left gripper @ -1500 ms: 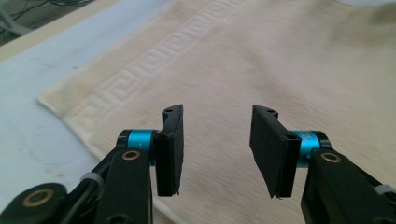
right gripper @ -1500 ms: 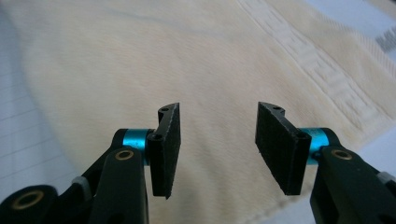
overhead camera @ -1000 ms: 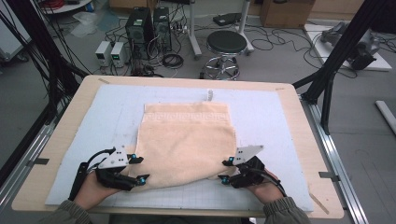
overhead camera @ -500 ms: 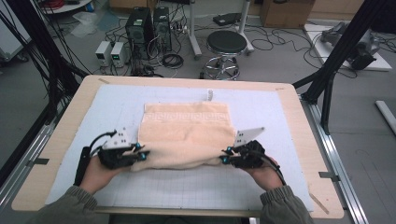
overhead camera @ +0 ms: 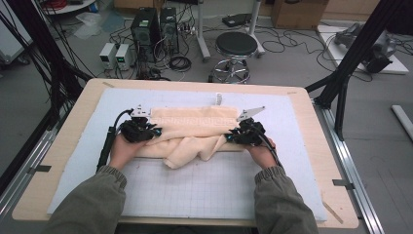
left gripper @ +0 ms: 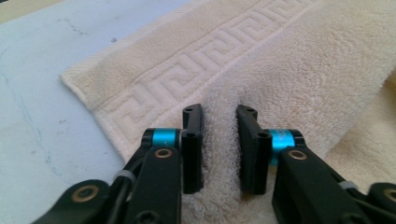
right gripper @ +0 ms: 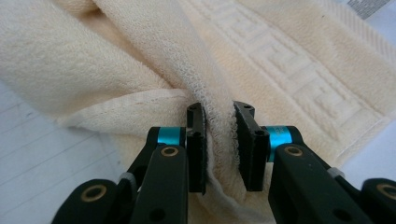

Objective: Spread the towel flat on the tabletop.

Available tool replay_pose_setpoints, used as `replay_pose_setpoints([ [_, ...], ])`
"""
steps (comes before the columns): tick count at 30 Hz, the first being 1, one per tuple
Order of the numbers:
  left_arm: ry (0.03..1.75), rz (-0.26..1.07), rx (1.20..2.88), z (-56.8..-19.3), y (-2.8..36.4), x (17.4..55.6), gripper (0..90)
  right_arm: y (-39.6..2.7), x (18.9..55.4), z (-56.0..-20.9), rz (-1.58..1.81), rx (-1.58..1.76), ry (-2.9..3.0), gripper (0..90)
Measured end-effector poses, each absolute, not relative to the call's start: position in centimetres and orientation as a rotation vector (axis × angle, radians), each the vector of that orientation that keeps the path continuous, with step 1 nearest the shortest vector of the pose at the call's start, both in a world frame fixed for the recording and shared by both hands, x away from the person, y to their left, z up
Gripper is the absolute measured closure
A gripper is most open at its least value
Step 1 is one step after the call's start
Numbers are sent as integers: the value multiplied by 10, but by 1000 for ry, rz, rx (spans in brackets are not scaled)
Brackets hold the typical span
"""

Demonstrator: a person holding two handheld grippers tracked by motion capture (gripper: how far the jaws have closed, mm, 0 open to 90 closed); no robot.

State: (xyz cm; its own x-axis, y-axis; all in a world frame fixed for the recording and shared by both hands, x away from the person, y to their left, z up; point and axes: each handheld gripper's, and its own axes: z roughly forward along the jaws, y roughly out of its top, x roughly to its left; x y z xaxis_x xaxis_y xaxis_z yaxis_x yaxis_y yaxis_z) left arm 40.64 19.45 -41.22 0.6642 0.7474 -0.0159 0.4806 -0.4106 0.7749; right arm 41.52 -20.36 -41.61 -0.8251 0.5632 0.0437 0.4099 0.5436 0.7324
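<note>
A cream towel [overhead camera: 195,127] with a key-pattern border lies across the blue-white mat [overhead camera: 204,185], its near part lifted and bunched over the far part. My left gripper [overhead camera: 155,131] is at the towel's left end, my right gripper [overhead camera: 229,138] at its right end. In the left gripper view a ridge of towel [left gripper: 303,70] fills the gap of the left gripper [left gripper: 219,112], with the pads on it. In the right gripper view the right gripper [right gripper: 218,109] pinches a fold of towel [right gripper: 116,56]. Both pairs of jaws have just been opening a little, with cloth still between them.
A white tag [overhead camera: 218,98] sticks out at the towel's far edge. The wooden table rim [overhead camera: 78,117] frames the mat. Beyond the table stand a stool [overhead camera: 236,46], computer cases [overhead camera: 146,29] and cables on the floor. Black frame posts [overhead camera: 355,53] rise at both sides.
Both grippers have gone from the towel's near corners towards the far edge, taking the near edge with them. The towel, flat before, is now folded over and bunched in the middle.
</note>
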Motion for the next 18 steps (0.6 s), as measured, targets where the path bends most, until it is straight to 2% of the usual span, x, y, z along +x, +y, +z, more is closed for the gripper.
replay_pose_setpoints([
  [4,935,428,2064,-401,201,401,621,-207,412,-411,1153,790,2563,670],
  [10,878,443,2059,-379,212,379,528,-212,393,-390,1210,753,2522,561],
  [18,752,490,2110,-374,222,339,495,-206,359,-370,1244,659,2525,520],
])
